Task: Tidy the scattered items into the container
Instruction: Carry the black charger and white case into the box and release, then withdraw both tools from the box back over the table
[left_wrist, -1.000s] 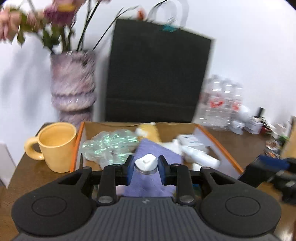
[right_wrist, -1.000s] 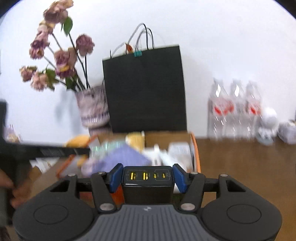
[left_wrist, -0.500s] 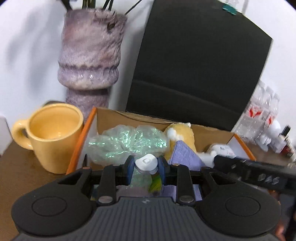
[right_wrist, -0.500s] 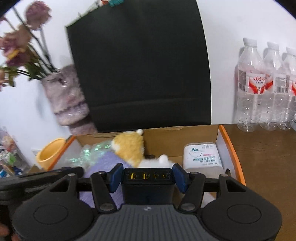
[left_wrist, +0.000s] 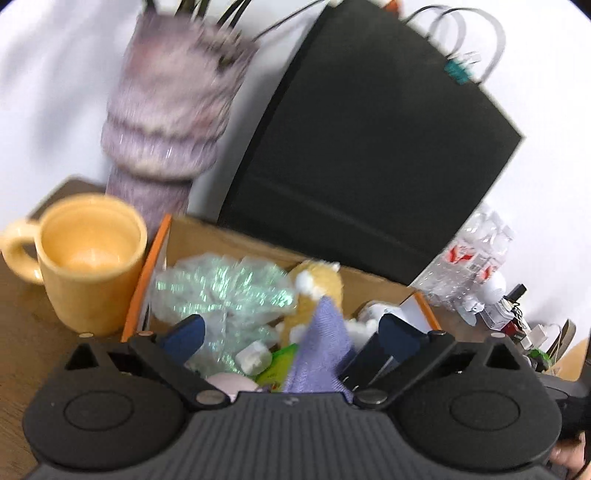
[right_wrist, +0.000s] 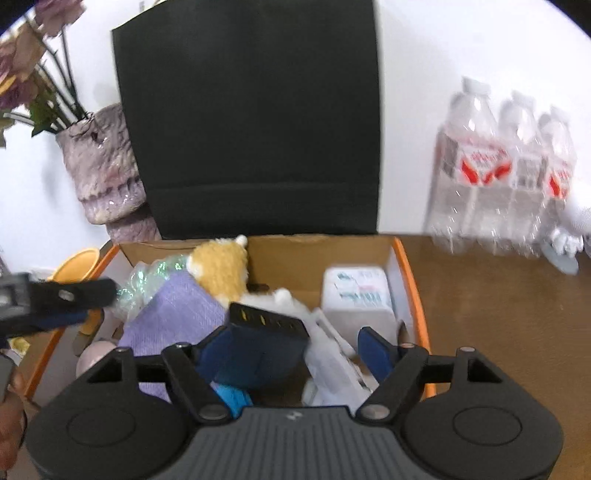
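From the left wrist view, the left gripper (left_wrist: 288, 332) hangs over the near left part of the box (left_wrist: 221, 236), its jaws spread wide with nothing between them. Just below and ahead of the gap lies a small white-capped bottle (left_wrist: 255, 356), tipped on its side among the contents, touching a crinkly plastic bag (left_wrist: 218, 288) and a purple cloth (left_wrist: 321, 339); a stuffed toy (left_wrist: 317, 284) sits behind. The bottle thus lies inside the box, directly under the opened fingers, so it looks released there. A yellow mug (left_wrist: 88, 258) and a vase (left_wrist: 166, 122) stand outside the box's left wall, and a black paper bag (left_wrist: 362, 147) stands behind it. From the right wrist view, the right gripper (right_wrist: 295, 347) is likewise spread open over the near middle of the box (right_wrist: 410, 280). A black charger block (right_wrist: 262, 343) leans tilted against the left finger only, its port face turned up and away, its long side running across the gap; the right finger stands clear of it. It rests on the pile beside the purple cloth (right_wrist: 170, 314) and a white packet (right_wrist: 354, 299), so it seems let go rather than held. Only this view shows the packet, the water bottles (right_wrist: 502, 184) on the table (right_wrist: 498, 314), and the left gripper (right_wrist: 77, 302) reaching in from the left; only the left view shows the small bottle. Each arm is nearest its own item, and pulling straight back should clear both.
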